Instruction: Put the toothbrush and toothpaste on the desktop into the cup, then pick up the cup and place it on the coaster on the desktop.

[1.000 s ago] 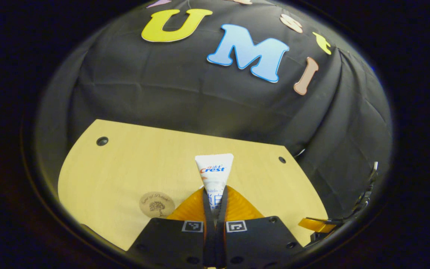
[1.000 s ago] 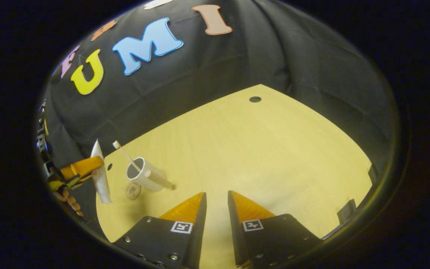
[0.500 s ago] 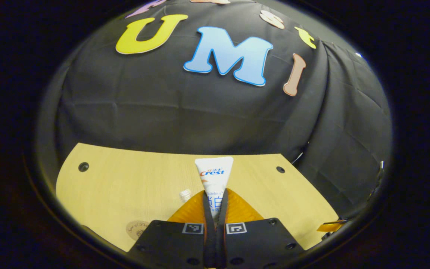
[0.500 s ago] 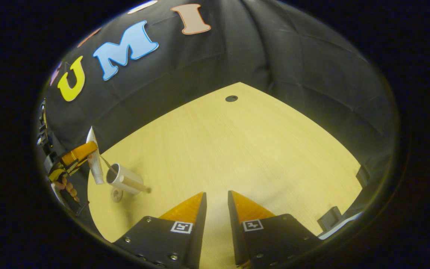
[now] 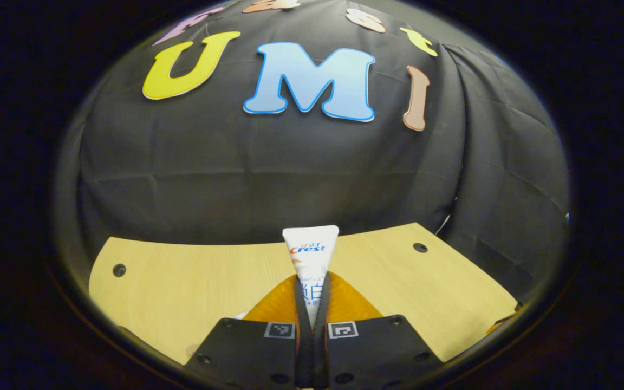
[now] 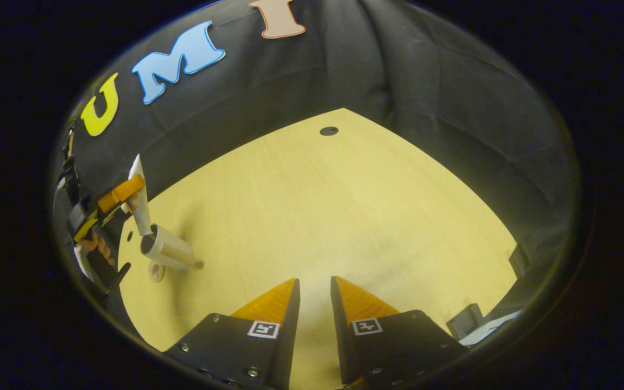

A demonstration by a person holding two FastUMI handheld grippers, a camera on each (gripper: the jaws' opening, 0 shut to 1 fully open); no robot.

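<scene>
Currently my left gripper (image 5: 312, 295) pinches the white toothpaste tube (image 5: 311, 254) upright, directly above the white cylindrical cup (image 6: 163, 249) near the pale wooden desktop's (image 6: 344, 216) left edge, ready to drop in. My right gripper (image 6: 314, 303) hovers spread, empty.

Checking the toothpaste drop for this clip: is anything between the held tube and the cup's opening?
Nothing visible blocks it. In the right gripper view the left gripper holds the toothpaste upright with its lower end at the mouth of the cup. Whether the toothbrush inside crowds the opening cannot be told.
</scene>
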